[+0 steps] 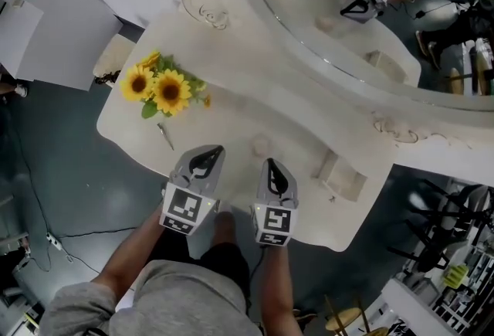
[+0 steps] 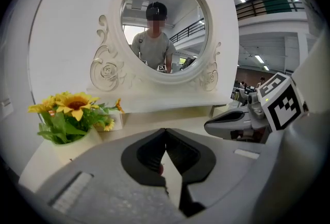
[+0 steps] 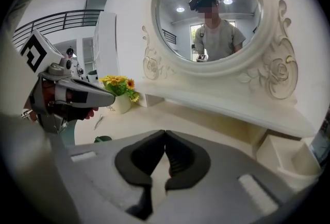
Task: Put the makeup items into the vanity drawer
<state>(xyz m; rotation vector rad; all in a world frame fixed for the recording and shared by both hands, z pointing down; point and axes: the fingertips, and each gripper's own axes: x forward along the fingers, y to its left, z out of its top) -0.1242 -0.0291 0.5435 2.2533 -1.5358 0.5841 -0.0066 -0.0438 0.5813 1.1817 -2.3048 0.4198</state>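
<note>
Jaws: both pairs closed tip to tip with nothing between them. The left gripper (image 1: 209, 155) and right gripper (image 1: 272, 168) are held side by side over the near edge of the white worktop (image 1: 231, 114), pointing toward the oval mirror (image 1: 347, 10). Items on the worktop: a pot of sunflowers (image 1: 158, 87) at the left end; a thin stick-like makeup item (image 1: 165, 135) lying flat just in front of the pot, left of the left gripper; and a small dark green item (image 3: 103, 139), seen only in the right gripper view, near the left gripper. What kind of item it is cannot be told. Receptacle: a small open white compartment (image 1: 340, 174) at the right end of the worktop, probably the drawer, with no contents visible in it. Step in hand, as judged: the outset, with nothing picked up or stowed yet. Next move, as judged: part one pair of jaws, bring them low over an item, and pinch the flat stick across its narrow width before carrying it right to the compartment.
</note>
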